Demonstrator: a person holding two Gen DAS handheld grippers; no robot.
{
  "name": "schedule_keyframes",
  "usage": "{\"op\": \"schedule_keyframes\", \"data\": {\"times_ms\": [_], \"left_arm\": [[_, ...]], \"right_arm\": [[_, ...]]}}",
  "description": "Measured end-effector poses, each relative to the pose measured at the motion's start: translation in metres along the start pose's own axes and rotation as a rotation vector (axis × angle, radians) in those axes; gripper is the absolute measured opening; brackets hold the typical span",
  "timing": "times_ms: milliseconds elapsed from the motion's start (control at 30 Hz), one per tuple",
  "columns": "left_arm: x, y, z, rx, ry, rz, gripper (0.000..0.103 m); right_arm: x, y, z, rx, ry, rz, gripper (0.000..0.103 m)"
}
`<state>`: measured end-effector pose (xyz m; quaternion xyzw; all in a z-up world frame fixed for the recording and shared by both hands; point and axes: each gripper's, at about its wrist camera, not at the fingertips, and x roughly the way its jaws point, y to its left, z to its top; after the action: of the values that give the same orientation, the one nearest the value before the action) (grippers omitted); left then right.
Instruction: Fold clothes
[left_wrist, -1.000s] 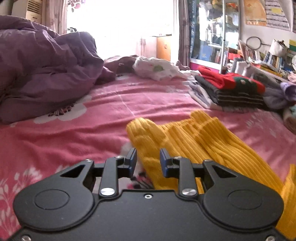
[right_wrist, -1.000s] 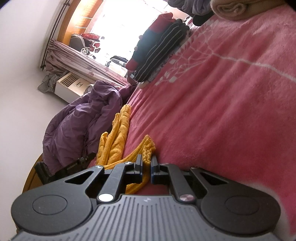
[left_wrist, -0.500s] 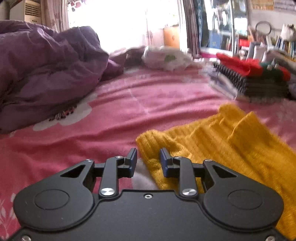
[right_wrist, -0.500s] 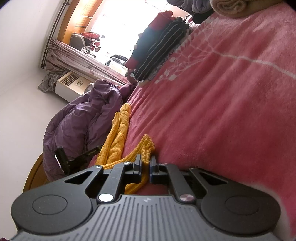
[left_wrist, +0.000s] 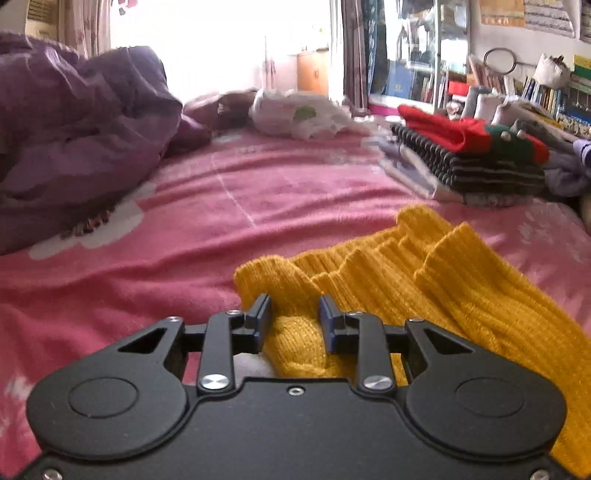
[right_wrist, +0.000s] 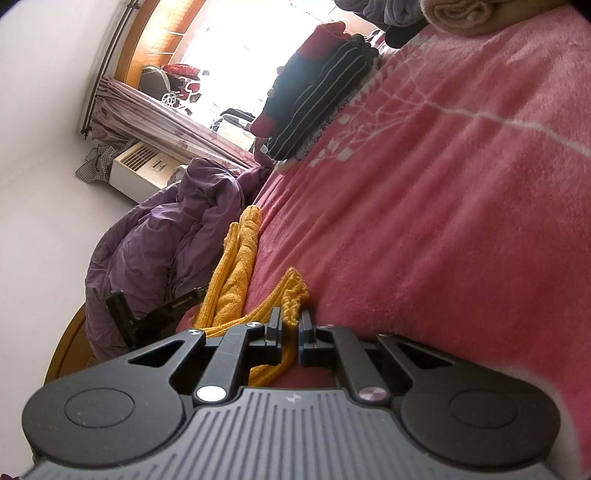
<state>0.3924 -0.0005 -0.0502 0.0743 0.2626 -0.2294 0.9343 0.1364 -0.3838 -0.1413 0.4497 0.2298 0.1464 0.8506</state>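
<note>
A mustard-yellow ribbed knit sweater (left_wrist: 424, 280) lies bunched on the pink bedspread (left_wrist: 184, 229). My left gripper (left_wrist: 294, 318) stands over its near corner with the jaws apart and a fold of the knit between them. My right gripper (right_wrist: 290, 325) is turned sideways and shut on the sweater's edge (right_wrist: 291, 295), low against the bedspread (right_wrist: 443, 221). The rest of the sweater (right_wrist: 236, 266) trails away from it. The left gripper shows as a black shape (right_wrist: 147, 314) beyond the sweater in the right wrist view.
A crumpled purple duvet (left_wrist: 74, 140) fills the left of the bed. A stack of folded clothes (left_wrist: 465, 158) with a red and green top sits at the far right. A white garment (left_wrist: 295, 114) lies at the far end. Bookshelves (left_wrist: 517, 81) stand behind.
My left gripper has moved over the sweater's corner, so the knit now sits between its jaws. The sweater has shifted and bunched. My right gripper stays shut on the edge.
</note>
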Motion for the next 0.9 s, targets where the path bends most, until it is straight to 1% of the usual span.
{"op": "schedule_keyframes", "data": {"times_ms": [200,367,467,567,633,700,767,800,867,900], "left_arm": [[-0.043,0.001,0.008,0.064,-0.044,-0.002,0.026],[-0.088,-0.007,-0.001,0.081,-0.056,-0.001,0.026],[-0.113,-0.020,-0.017,0.110,-0.025,-0.024,0.026],[-0.125,-0.037,-0.033,0.129,0.030,-0.070,0.026],[-0.124,-0.052,-0.049,0.156,0.090,-0.084,0.026],[-0.112,-0.067,-0.066,0.172,0.139,-0.074,0.025],[-0.106,-0.076,-0.076,0.166,0.109,-0.069,0.025],[-0.107,-0.077,-0.075,0.163,0.102,-0.054,0.025],[-0.124,-0.076,-0.066,0.098,0.079,-0.031,0.025],[-0.136,-0.076,-0.064,0.077,0.053,-0.040,0.025]], "right_arm": [[0.001,-0.001,0.000,0.005,0.002,0.012,0.007],[0.001,-0.002,0.000,0.008,0.005,0.019,0.007],[0.000,-0.002,0.001,0.007,0.005,0.020,0.007],[0.001,-0.002,0.001,0.004,0.007,0.020,0.007],[0.001,-0.001,0.000,0.000,0.008,0.016,0.006],[0.001,-0.001,0.000,-0.003,0.007,0.013,0.006],[0.001,0.000,0.000,-0.005,0.007,0.011,0.006],[0.001,0.000,0.000,-0.006,0.008,0.009,0.006],[0.001,0.000,-0.001,-0.007,0.008,0.006,0.006],[0.001,0.001,-0.001,-0.008,0.008,0.004,0.006]]}}
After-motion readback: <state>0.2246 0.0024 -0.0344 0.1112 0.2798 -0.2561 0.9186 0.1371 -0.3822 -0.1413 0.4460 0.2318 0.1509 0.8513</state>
